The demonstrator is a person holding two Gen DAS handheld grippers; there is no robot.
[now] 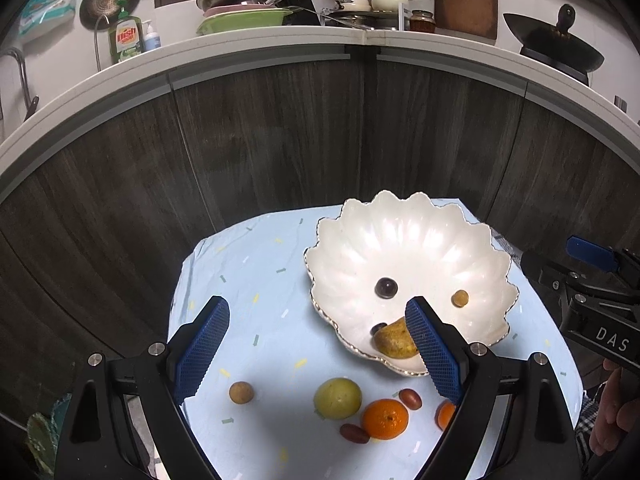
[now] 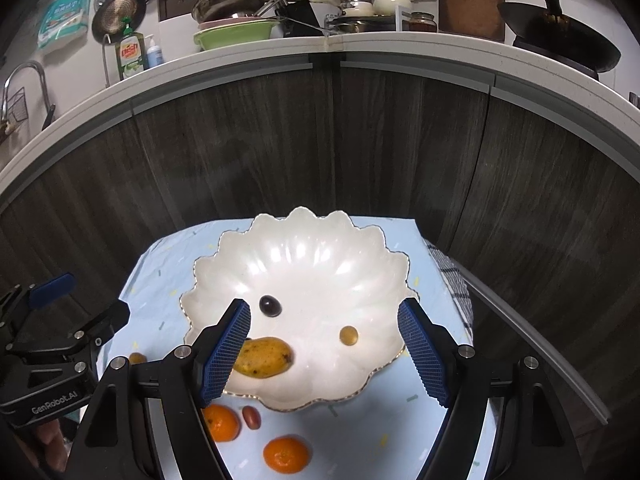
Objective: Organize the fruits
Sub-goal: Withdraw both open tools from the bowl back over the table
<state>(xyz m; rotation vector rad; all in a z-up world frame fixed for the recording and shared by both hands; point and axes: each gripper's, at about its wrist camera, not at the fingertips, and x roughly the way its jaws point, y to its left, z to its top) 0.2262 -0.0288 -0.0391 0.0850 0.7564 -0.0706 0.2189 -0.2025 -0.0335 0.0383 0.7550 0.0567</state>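
White scalloped bowl (image 1: 408, 240) sits on the pale blue cloth (image 1: 256, 280), already holding a yellow-brown mango (image 2: 266, 357) at its near rim, a dark grape (image 1: 386, 288), a second dark grape half hidden behind the mango, and a small tan round fruit (image 1: 460, 298). Still out on the cloth in front of the bowl: green round fruit (image 1: 338, 397), tangerine (image 1: 385, 418), another tangerine (image 1: 445, 415) part hidden by a finger, two red oval fruits (image 1: 411, 398) (image 1: 354, 433), and a brown round fruit (image 1: 241, 393) off to the left

Left gripper (image 1: 318, 348) hangs above the loose fruit, jaws wide apart, nothing between them. Right gripper (image 2: 324, 350) hangs over the bowl, jaws also apart and empty; the mango only shows past its left finger

Judging by this, the sort is partly done and the next pick is from the near pile. To do it well: drop the left gripper straight over one fruit, the green one looks easiest, centre it between the pads, close gently since round fruit rolls. Avoid nudging the neighbouring tangerine and red fruit, they lie close. Set it into a free patch of the bowl, low, so it doesn't bounce out over the shallow rim
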